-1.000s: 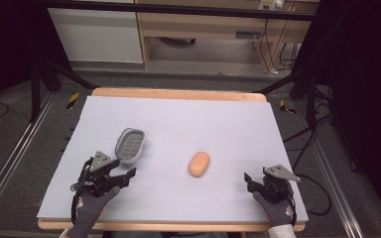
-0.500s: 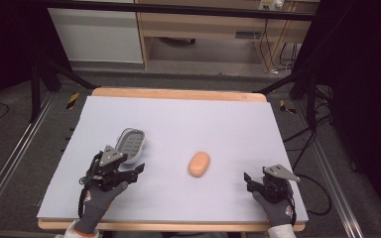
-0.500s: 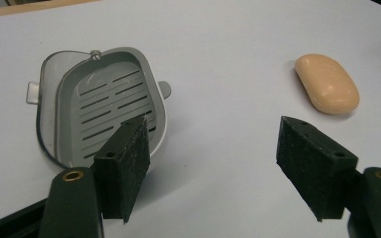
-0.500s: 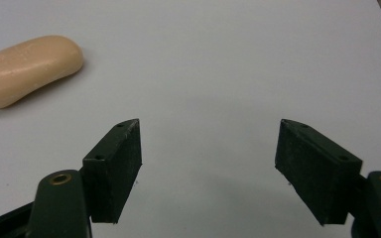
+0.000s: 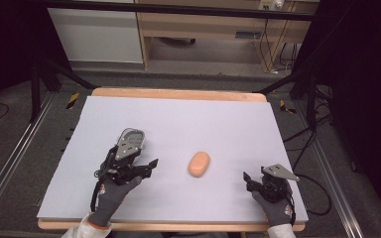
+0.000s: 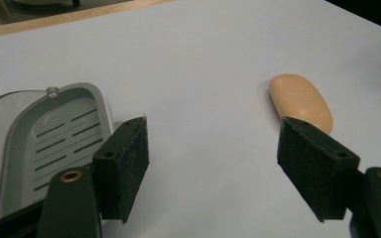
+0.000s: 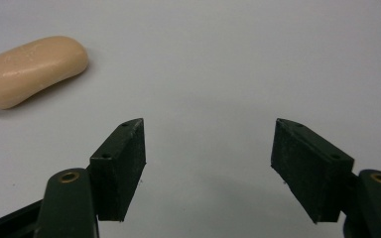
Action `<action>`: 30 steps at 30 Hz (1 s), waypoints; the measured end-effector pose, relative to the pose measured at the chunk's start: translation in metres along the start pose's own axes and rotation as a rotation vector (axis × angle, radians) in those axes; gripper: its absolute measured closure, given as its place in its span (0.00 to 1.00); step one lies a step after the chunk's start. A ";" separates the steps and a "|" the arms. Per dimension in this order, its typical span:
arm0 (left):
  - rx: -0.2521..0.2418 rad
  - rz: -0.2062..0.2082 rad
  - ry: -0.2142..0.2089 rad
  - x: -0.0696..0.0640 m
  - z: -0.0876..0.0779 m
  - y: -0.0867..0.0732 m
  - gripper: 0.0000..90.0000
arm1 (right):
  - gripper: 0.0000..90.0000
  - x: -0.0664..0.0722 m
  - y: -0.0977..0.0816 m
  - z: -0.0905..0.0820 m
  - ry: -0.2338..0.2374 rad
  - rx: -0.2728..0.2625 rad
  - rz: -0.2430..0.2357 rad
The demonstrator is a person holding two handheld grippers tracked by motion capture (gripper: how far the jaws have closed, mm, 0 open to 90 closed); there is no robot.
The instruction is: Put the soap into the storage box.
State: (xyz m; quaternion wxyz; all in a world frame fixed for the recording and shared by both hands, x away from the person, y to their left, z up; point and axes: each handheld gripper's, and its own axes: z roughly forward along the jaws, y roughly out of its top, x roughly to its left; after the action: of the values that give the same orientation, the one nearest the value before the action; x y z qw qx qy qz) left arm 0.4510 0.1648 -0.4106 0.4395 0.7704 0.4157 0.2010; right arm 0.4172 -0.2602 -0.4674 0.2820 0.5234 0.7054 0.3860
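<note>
An orange bar of soap point(image 5: 199, 164) lies near the middle of the white table point(image 5: 208, 119). A grey slotted soap dish point(image 5: 135, 134) sits to its left. My left gripper point(image 5: 141, 156) stands open just in front of the dish and partly covers it in the high view. In the left gripper view the dish point(image 6: 44, 144) is beside the left jaw and the soap point(image 6: 301, 101) is just beyond the right jaw, with my left gripper point(image 6: 213, 163) holding nothing. My right gripper point(image 5: 255, 177) rests open near the front right. In its own view the soap point(image 7: 30, 69) lies ahead to the left of my right gripper point(image 7: 208, 163).
The table has a wooden rim point(image 5: 178, 94) at the far side. Beyond it are a white cabinet point(image 5: 96, 34) and a wooden shelf point(image 5: 203, 29). Cables point(image 5: 317, 193) trail on the floor at the right.
My left gripper has moved forward and to the right, up to the soap dish and closer to the soap. The right gripper has stayed put.
</note>
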 end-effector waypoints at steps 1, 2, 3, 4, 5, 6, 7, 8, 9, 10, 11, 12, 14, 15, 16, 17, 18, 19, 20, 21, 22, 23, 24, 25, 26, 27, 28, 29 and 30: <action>0.001 -0.001 -0.003 -0.002 0.002 0.001 0.31 | 0.33 0.000 0.000 0.000 0.003 0.003 0.003; 0.003 0.003 -0.006 -0.003 0.004 0.003 0.31 | 0.33 0.000 0.000 0.000 0.003 0.003 0.003; 0.003 0.002 -0.009 -0.005 0.006 0.004 0.31 | 0.33 0.000 0.000 0.000 0.001 0.003 -0.001; 0.003 0.004 -0.014 -0.007 0.008 0.006 0.31 | 0.34 0.000 0.000 0.000 0.002 0.003 -0.001; 0.006 0.009 -0.015 -0.009 0.010 0.007 0.31 | 0.34 0.000 0.000 0.000 0.002 0.003 -0.001; 0.007 0.014 -0.016 -0.012 0.013 0.009 0.30 | 0.34 0.000 0.000 0.000 0.002 0.003 -0.001; 0.012 0.021 -0.020 -0.014 0.014 0.011 0.30 | 0.34 0.000 0.000 0.000 0.001 0.003 -0.001; 0.010 0.024 -0.024 -0.016 0.016 0.012 0.30 | 0.34 0.000 0.000 0.000 0.003 0.005 0.004; 0.011 0.025 -0.028 -0.018 0.018 0.013 0.30 | 0.34 0.000 0.000 0.000 0.001 0.005 -0.002; 0.014 0.028 -0.031 -0.020 0.020 0.015 0.30 | 0.34 0.000 0.000 0.001 0.002 0.006 -0.001; 0.013 0.031 -0.033 -0.022 0.022 0.016 0.30 | 0.34 0.000 0.000 0.001 0.001 0.005 -0.004; 0.015 0.036 -0.034 -0.024 0.023 0.018 0.30 | 0.34 0.000 0.000 0.001 0.002 0.006 -0.004; 0.020 0.043 -0.039 -0.028 0.028 0.020 0.30 | 0.35 0.000 0.000 0.001 0.004 0.006 -0.002; 0.022 0.046 -0.040 -0.029 0.029 0.021 0.30 | 0.35 0.000 0.000 0.001 0.005 0.007 -0.002; 0.020 0.046 -0.041 -0.030 0.031 0.022 0.30 | 0.35 0.000 0.000 0.001 0.004 0.007 -0.003; 0.023 0.045 -0.045 -0.032 0.033 0.023 0.30 | 0.35 0.000 0.000 0.001 0.004 0.007 -0.003; 0.025 0.046 -0.047 -0.033 0.035 0.024 0.30 | 0.36 0.000 0.000 0.001 0.008 0.010 0.003; 0.025 0.045 -0.050 -0.034 0.036 0.024 0.30 | 0.36 0.000 0.000 0.001 0.008 0.010 0.003; 0.028 0.046 -0.053 -0.036 0.038 0.025 0.30 | 0.36 0.000 0.000 0.001 0.009 0.011 0.003; 0.033 0.050 -0.055 -0.037 0.040 0.025 0.30 | 0.37 0.000 0.000 0.001 0.008 0.011 0.001; 0.035 0.054 -0.054 -0.039 0.042 0.026 0.30 | 0.37 0.000 0.000 0.001 0.009 0.012 0.001; 0.036 0.056 -0.055 -0.040 0.044 0.027 0.30 | 0.37 0.000 0.000 0.001 0.010 0.012 0.002; 0.042 0.060 -0.057 -0.041 0.046 0.027 0.29 | 0.37 0.000 0.000 0.001 0.010 0.013 0.003; 0.042 0.057 -0.058 -0.043 0.047 0.028 0.29 | 0.37 0.001 0.000 0.001 0.009 0.014 0.001; 0.046 0.059 -0.060 -0.044 0.050 0.028 0.29 | 0.38 0.001 0.000 0.001 0.010 0.015 0.002; 0.049 0.060 -0.063 -0.045 0.052 0.029 0.29 | 0.38 0.000 0.000 0.002 0.008 0.014 -0.004; 0.055 0.064 -0.065 -0.046 0.053 0.029 0.29 | 0.38 0.001 0.000 0.001 0.014 0.017 0.006; 0.058 0.065 -0.065 -0.048 0.055 0.029 0.29 | 0.38 0.001 0.000 0.001 0.014 0.018 0.005; 0.060 0.066 -0.065 -0.049 0.057 0.029 0.29 | 0.38 0.001 0.000 0.001 0.014 0.018 0.005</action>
State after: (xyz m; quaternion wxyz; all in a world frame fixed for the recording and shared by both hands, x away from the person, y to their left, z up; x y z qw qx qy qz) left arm 0.4749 0.0886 -0.4136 0.4225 0.8028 0.3815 0.1776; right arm 0.4179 -0.2592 -0.4679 0.2713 0.5250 0.7094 0.3840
